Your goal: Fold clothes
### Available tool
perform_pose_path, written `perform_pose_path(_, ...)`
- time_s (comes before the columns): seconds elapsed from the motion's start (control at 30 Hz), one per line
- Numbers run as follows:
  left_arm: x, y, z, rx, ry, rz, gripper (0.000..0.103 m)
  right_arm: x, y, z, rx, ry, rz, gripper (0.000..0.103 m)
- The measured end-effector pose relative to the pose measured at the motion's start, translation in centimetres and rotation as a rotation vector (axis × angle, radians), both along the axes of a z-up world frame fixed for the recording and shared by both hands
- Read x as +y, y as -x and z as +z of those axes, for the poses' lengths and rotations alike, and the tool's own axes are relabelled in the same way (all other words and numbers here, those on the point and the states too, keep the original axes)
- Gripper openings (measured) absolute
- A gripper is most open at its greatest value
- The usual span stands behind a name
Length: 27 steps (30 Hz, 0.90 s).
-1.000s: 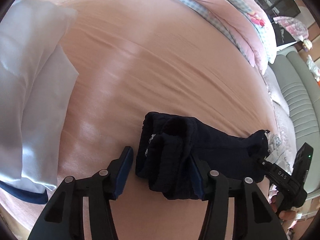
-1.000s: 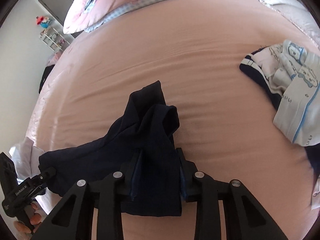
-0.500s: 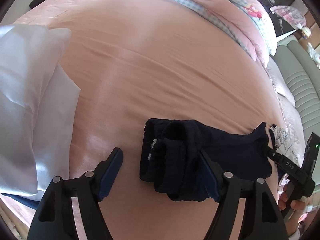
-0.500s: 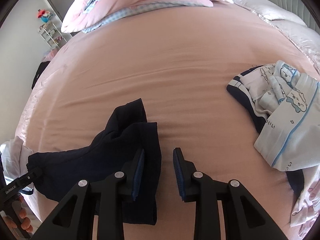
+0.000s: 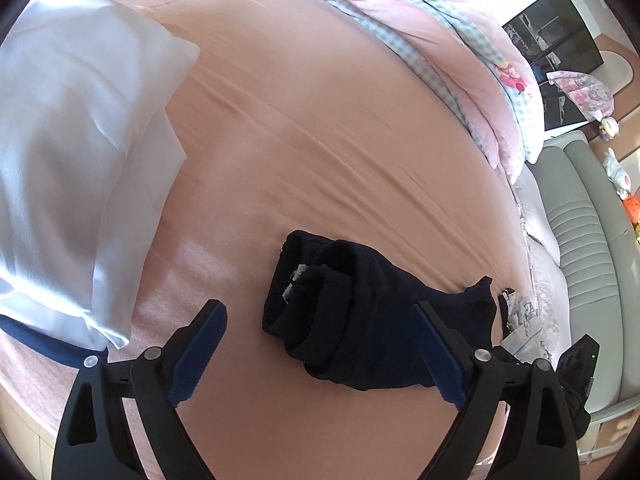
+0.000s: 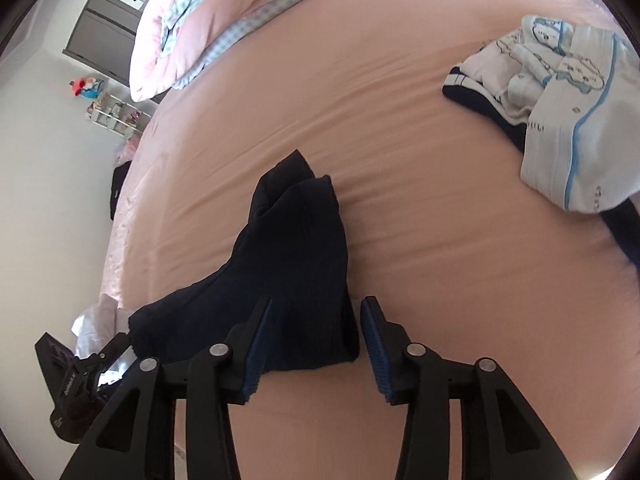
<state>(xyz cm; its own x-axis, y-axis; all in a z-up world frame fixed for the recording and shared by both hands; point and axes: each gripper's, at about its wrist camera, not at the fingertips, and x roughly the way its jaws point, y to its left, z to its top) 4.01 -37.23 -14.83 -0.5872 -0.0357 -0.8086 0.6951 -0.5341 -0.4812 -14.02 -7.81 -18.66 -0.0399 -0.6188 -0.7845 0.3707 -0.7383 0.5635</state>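
Observation:
A dark navy garment (image 5: 360, 320), folded into a thick bundle, lies on the pink bed sheet (image 5: 320, 140). My left gripper (image 5: 318, 306) stands wide, its jaws still opening; the rolled end of the bundle lies between the blue pads (image 5: 200, 344) without being pressed. In the right wrist view the other end of the navy garment (image 6: 296, 248) rests between the fingers of my right gripper (image 6: 316, 304), whose jaws are opening too, the right pad (image 6: 374, 340) clear of the cloth. Each gripper shows at the edge of the other's view.
A folded white satin garment (image 5: 80, 140) with a navy hem lies on the left of the bed. A heap of white and light-blue printed clothes (image 6: 560, 120) sits at the right. A pink checked quilt (image 5: 440, 40) is bunched at the far end. A grey padded bench (image 5: 592, 260) flanks the bed.
The right gripper, shut on the navy garment a second ago, has opened and slid right. The left gripper's jaws have spread much wider. The garment now lies loose on the sheet.

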Motion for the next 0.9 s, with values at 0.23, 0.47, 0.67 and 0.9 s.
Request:
perform_pose_path(0.23, 0.9, 1.2, -1.0, -0.054, 0.001, -0.021, 0.094, 1.8, -1.9, -2.2, -0.222, 0.186, -0.090, 0.070)
perform_pose_path(0.47, 1.4, 2.1, -1.5, -0.073, 0.016, -0.041, 0.095, 1.0, -2.1, -4.4, -0.332, 0.297, -0.172, 0.070)
perform_pose_path(0.67, 1.4, 2.2, -1.8, -0.077, 0.019, -0.057, 0.094, -1.3, -1.3, -4.9, -0.325, 0.330, -0.177, 0.071)
perform_pose_path(0.9, 0.6, 1.3, -2.1, -0.040, -0.020, -0.063, 0.094, -3.4, -1.5, -4.0, -0.220, 0.298, -0.115, 0.082)
